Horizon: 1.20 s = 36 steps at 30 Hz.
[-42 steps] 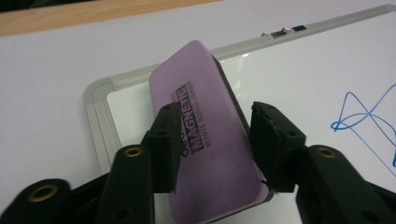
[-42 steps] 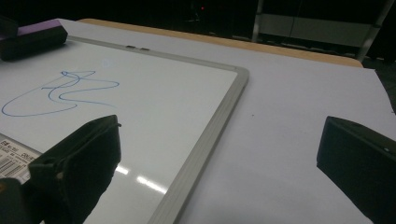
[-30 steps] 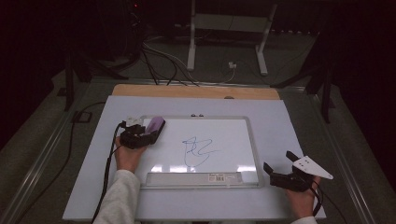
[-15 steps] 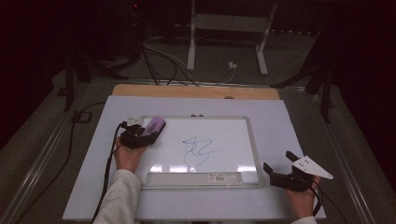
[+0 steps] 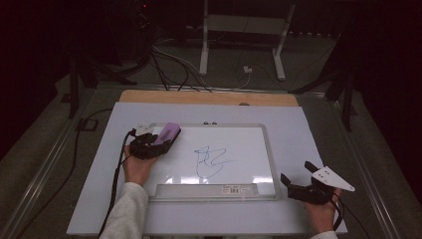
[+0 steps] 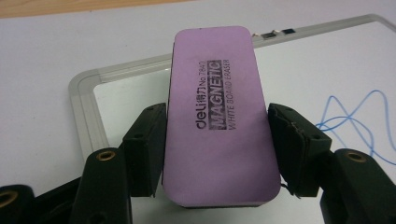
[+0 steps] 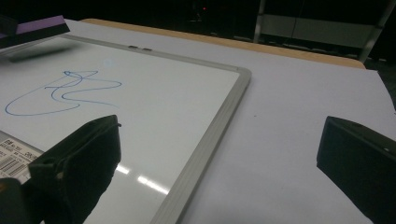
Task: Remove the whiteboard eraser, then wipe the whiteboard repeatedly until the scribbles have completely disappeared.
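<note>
Eraser: the purple eraser [image 6: 217, 116] is held in the left gripper [image 5: 149, 145], above the upper left corner of the whiteboard [image 5: 249, 137]. In the right gripper view its shadow lies on the board under it, so I judge it is a little above the surface and not yet pressed on it.
Blue scribble: the blue scribble [image 5: 211, 160] is near the middle of the board, well apart from the eraser, toward the person's right.
Left jaws: they are clamped on the two long sides of the eraser, with the pads against its lower half; the front half sticks out free.
Right jaws: the right gripper [image 5: 298, 185] has its jaws wide apart with nothing between them.
Risk of slipping: the grip is only at the rear part, so when the felt drags on the board the eraser may turn or slide out of the jaws.
Risk of poor wiping: if the eraser comes down tilted, only one edge touches and the line will smear or stay partly.
Risk for the board: the whiteboard lies loose on the bench [image 5: 298, 129] and nothing holds it, so a strong stroke may push it.
Left hand pose: the forearm comes from the lower edge, and the gripper points forward and a little to the right.
Right hand pose: it rests at the bench beside the lower right corner of the board, pointing toward the board.
</note>
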Each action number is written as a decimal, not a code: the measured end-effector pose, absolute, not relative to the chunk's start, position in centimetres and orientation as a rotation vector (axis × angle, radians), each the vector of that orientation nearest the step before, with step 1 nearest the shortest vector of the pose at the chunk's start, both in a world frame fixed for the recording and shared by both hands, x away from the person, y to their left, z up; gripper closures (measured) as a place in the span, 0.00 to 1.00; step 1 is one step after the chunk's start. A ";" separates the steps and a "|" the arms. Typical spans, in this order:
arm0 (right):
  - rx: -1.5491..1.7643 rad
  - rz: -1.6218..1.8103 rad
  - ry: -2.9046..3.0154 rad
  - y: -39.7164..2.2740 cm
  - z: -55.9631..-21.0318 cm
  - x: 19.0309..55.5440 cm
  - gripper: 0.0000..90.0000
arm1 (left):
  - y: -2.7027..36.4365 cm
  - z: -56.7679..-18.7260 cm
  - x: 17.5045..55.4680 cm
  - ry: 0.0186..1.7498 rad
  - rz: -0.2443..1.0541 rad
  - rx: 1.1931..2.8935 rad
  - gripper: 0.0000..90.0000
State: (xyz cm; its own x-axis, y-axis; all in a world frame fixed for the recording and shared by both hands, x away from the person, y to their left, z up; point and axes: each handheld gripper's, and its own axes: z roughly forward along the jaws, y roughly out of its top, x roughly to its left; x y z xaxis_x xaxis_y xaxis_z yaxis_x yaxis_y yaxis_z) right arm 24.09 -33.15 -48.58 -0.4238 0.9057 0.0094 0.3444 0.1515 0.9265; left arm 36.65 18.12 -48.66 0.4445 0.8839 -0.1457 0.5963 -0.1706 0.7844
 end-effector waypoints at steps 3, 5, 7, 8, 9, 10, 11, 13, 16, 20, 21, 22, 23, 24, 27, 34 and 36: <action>1.189 1.258 1.858 -33.2 -48.6 24.1 0.00 | 18.1 -48.4 36.5 1.245 0.438 1.877 0.46; 1.191 1.257 1.858 -33.2 -48.6 24.2 0.00 | 18.0 -48.3 36.5 1.242 0.435 1.873 0.46; 1.193 1.258 1.857 -33.2 -48.6 24.2 0.00 | 17.9 -48.2 36.4 1.238 0.434 1.875 0.46; 1.193 1.257 1.857 -33.2 -48.6 24.2 0.00 | 17.8 -48.2 36.3 1.234 0.431 1.877 0.46; 1.193 1.258 1.857 -33.2 -48.6 24.2 0.00 | 17.7 -48.1 36.3 1.231 0.430 1.875 0.46; 1.194 1.258 1.856 -33.2 -48.6 24.1 0.00 | 17.6 -48.1 36.2 1.227 0.429 1.876 0.46; 1.193 1.258 1.855 -33.2 -48.6 24.1 0.00 | 17.4 -48.0 36.2 1.223 0.427 1.878 0.46; 1.193 1.258 1.856 -33.3 -48.6 24.1 0.00 | 17.1 -47.9 36.0 1.216 0.423 1.877 0.46; 1.192 1.257 1.855 -33.3 -48.6 24.1 0.00 | 16.6 -47.7 35.8 1.201 0.419 1.884 0.46; 1.193 1.255 1.855 -33.3 -48.6 24.1 0.00 | 15.9 -47.4 35.5 1.174 0.410 1.889 0.46; 1.194 1.256 1.854 -33.3 -48.6 24.1 0.00 | 15.8 -47.3 35.4 1.169 0.403 1.886 0.46; 1.195 1.256 1.854 -33.3 -48.6 24.1 0.00 | 15.6 -47.2 35.4 1.162 0.399 1.886 0.46; 1.196 1.255 1.855 -33.2 -48.6 24.1 0.00 | 15.5 -47.2 35.3 1.159 0.399 1.884 0.46; 1.196 1.254 1.856 -33.2 -48.6 24.1 0.00 | 15.4 -47.1 35.3 1.155 0.395 1.881 0.46; 1.196 1.254 1.854 -33.3 -48.6 24.1 0.00 | 14.9 -46.9 35.0 1.139 0.385 1.882 0.46; 1.193 1.250 1.858 -33.2 -48.6 24.1 0.01 | 13.7 -46.7 34.6 1.097 0.374 1.909 0.46; 1.197 1.251 1.855 -33.2 -48.6 24.1 0.01 | 13.4 -46.7 34.5 1.091 0.371 1.910 0.46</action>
State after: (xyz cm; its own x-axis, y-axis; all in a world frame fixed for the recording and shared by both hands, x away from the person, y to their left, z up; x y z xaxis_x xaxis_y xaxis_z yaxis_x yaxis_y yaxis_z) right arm 24.14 -33.24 -48.64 -0.4178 0.9085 0.0089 0.3486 0.1513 0.9250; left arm 34.51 13.40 -46.72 0.5696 0.8068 -0.1567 0.5439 -0.2271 0.8078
